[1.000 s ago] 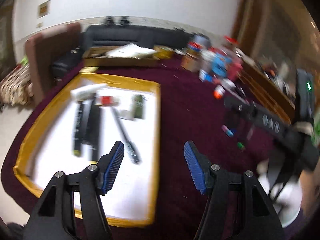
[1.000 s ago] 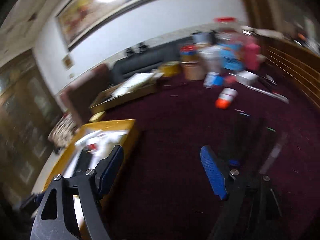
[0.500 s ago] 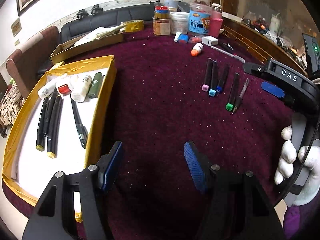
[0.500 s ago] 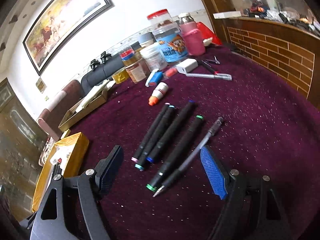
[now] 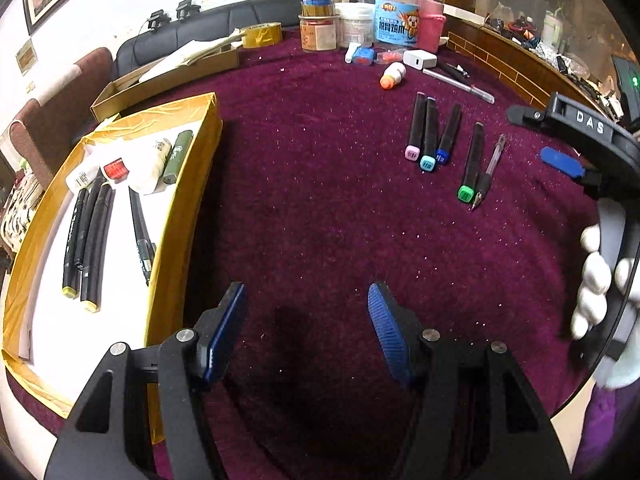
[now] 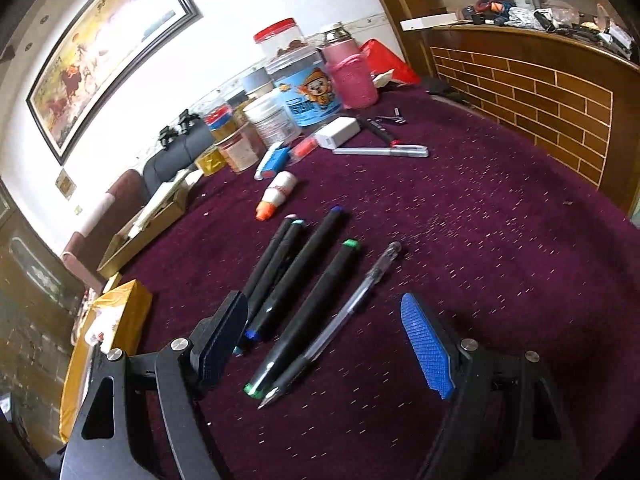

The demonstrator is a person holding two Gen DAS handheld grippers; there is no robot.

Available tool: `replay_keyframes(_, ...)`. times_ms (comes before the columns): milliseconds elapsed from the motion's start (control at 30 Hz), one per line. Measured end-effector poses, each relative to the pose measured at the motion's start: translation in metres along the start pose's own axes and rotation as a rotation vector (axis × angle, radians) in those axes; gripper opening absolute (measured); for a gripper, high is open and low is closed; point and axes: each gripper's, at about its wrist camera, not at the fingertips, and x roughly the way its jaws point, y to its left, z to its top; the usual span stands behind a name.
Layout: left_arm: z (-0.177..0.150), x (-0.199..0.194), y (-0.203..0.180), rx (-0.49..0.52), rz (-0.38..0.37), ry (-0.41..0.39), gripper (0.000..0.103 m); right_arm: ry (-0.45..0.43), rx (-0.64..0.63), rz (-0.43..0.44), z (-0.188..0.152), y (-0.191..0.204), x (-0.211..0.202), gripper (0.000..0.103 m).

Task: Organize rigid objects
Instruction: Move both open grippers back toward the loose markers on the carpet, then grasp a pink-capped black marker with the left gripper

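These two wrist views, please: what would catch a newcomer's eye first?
Probably the row of black markers with coloured caps and a clear pen on the maroon cloth, right before the right gripper, its jaws open. Next, the gold-edged tray at left, already holding markers and tubes.

A maroon tabletop [image 5: 320,184] carries four markers [image 6: 296,280] and a pen [image 6: 344,312] between the right fingers [image 6: 426,354]; a gold tray [image 5: 176,248] lies beside the left fingers [image 5: 224,330].

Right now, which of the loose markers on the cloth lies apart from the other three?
The green-capped marker. The pink-capped, light-blue-capped and dark-blue-capped markers cluster together; the green one lies off to their right, beside the clear pen.
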Motion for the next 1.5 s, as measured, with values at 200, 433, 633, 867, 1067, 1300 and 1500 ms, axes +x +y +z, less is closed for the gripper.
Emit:
replay_keyframes(200, 0.0, 0.005, -0.001, 0.008, 0.003, 0.016, 0.062, 0.006, 0.026, -0.053, 0.016, -0.02, 0.009, 0.075)
replay_keyframes(433, 0.002, 0.011, -0.005, 0.019, -0.001, 0.037, 0.062, 0.002, 0.052, -0.102, 0.039, -0.043, 0.023, 0.075)
replay_keyframes(633, 0.005, 0.019, -0.013, 0.036, 0.003, 0.059, 0.062, 0.008, 0.079, -0.108, 0.043, -0.058, 0.035, 0.075)
replay_keyframes(867, 0.016, 0.03, -0.023, 0.045, -0.045, 0.078, 0.061, 0.032, 0.167, -0.037, 0.038, -0.079, 0.04, 0.075)
replay_keyframes(1067, 0.059, 0.043, -0.017, -0.046, -0.132, 0.067, 0.061, 0.038, 0.131, -0.039, 0.036, -0.073, 0.041, 0.075)
replay_keyframes(1300, 0.116, 0.073, -0.041, 0.017, -0.125, -0.029, 0.061, 0.044, 0.104, -0.041, 0.037, -0.069, 0.044, 0.079)
replay_keyframes(1500, 0.136, 0.102, -0.065, 0.053, -0.149, -0.022, 0.061, 0.049, 0.09, -0.04, 0.036, -0.067, 0.046, 0.081)
